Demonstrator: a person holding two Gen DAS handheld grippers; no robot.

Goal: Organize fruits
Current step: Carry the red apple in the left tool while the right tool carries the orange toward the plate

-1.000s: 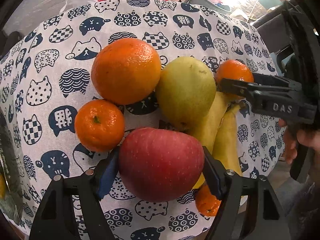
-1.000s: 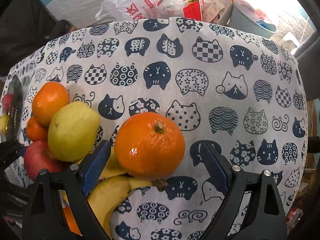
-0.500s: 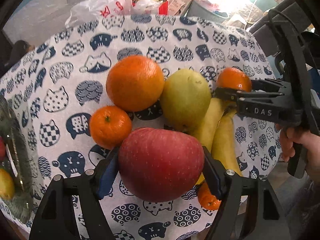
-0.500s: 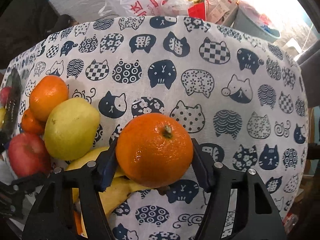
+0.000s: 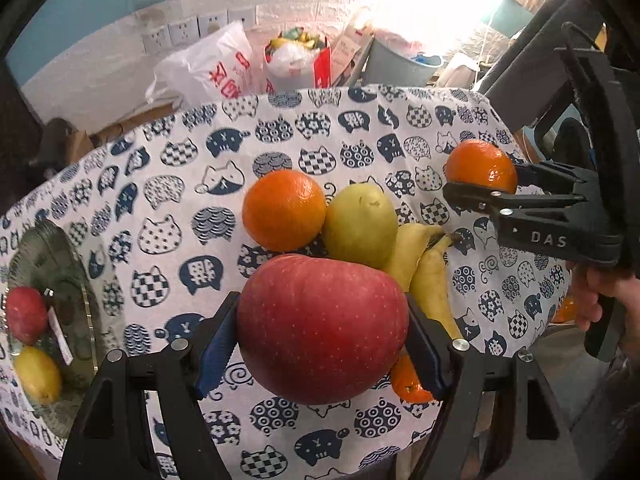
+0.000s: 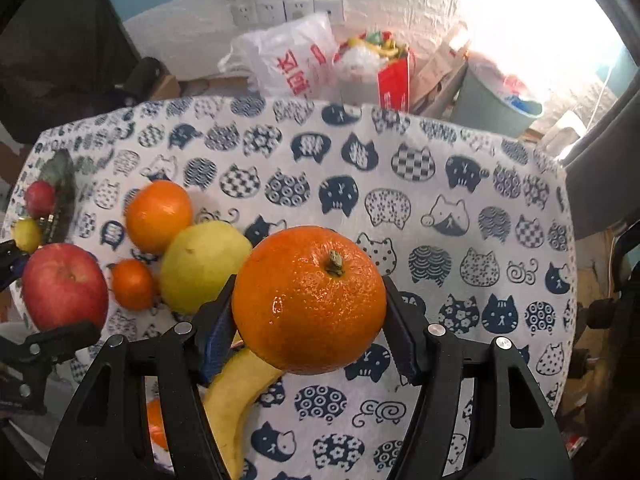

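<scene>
A round table (image 5: 132, 200) under a cat-print cloth carries a loose pile of fruit. At its left edge sits a glass plate (image 5: 60, 248) already bearing a small red fruit and a yellow one. The left gripper (image 5: 322, 336) has its fingers clamped on a large red apple (image 5: 320, 328), lifted clear of the cloth. The right gripper (image 6: 308, 312), whose fingers have just been closing, grips a mandarin (image 6: 308, 300) raised above the bananas (image 6: 236, 392).

Risk, as a judgement: both fruits are round and smooth, so a quick swing could roll either out; the two hands are also close enough to collide.

Only the left view shows the plate clearly; only the right shows the small mandarin (image 6: 132, 284) hidden behind the apple.
</scene>
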